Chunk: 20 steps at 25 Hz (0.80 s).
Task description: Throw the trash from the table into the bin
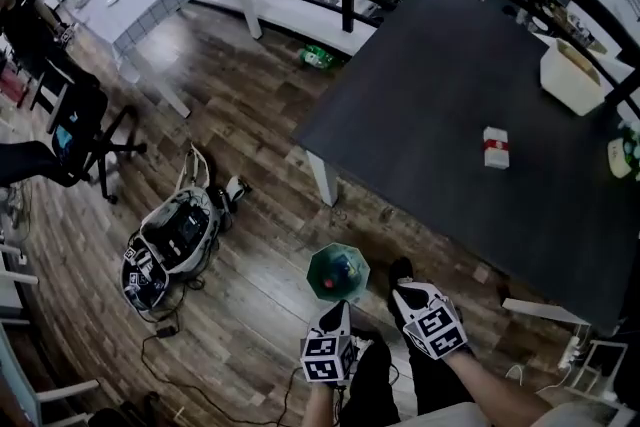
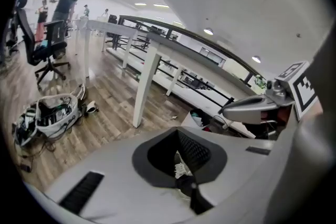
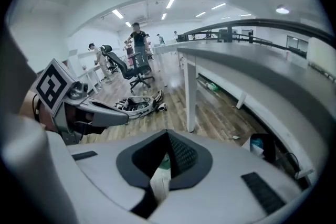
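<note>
Left gripper [image 1: 337, 311]: jaws pressed together on a small white crumpled scrap [image 2: 180, 169]. Right gripper [image 1: 408, 296]: jaws pressed together on a thin pale strip [image 3: 160, 180], greenish at its far end, probably a wrapper.

Bin [image 1: 312, 272] stands on the floor just ahead of both and nearer the left gripper. In each gripper view it lies right of the jaw line. Inside it: something red and mixed bits.

Table [image 1: 450, 65] carries a red-banded white packet [image 1: 496, 147], well apart from the bin and nearer the right gripper. White tub [image 1: 565, 87] sits at the far edge, contents unclear.
</note>
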Motion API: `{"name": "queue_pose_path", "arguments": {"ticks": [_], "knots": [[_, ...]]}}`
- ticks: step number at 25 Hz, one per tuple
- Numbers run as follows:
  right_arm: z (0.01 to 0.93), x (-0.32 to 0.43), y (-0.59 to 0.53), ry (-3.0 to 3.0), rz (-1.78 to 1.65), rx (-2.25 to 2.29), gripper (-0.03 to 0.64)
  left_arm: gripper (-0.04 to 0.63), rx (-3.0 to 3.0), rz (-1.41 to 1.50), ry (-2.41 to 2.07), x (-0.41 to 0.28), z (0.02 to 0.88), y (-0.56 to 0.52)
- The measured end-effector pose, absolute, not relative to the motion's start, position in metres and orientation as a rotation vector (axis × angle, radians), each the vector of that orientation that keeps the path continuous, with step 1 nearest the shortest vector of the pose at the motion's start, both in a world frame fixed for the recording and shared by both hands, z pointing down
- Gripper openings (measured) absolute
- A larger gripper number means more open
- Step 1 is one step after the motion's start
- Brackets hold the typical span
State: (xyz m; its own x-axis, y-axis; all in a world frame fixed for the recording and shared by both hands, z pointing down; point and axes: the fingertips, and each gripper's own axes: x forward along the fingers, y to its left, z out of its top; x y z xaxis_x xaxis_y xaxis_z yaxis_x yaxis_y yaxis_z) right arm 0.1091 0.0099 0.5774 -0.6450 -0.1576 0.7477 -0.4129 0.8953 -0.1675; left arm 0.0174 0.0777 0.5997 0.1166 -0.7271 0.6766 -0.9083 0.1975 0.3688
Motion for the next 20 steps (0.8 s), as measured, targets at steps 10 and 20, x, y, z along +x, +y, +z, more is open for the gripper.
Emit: {"name": "queue_pose_path", "arguments": {"ticks": [10, 20], "knots": [[0.447, 0.158, -0.114, -2.424, 0.518, 0.878, 0.007, 0.025, 1.876, 0.312, -1.588, 0.067, 0.483, -0.059], [0.423, 0.237, -0.273, -2.253, 0.557, 1.365, 0.044, 0.025, 2.119, 0.301, -1.474, 0.112, 0.423, -0.222]]}}
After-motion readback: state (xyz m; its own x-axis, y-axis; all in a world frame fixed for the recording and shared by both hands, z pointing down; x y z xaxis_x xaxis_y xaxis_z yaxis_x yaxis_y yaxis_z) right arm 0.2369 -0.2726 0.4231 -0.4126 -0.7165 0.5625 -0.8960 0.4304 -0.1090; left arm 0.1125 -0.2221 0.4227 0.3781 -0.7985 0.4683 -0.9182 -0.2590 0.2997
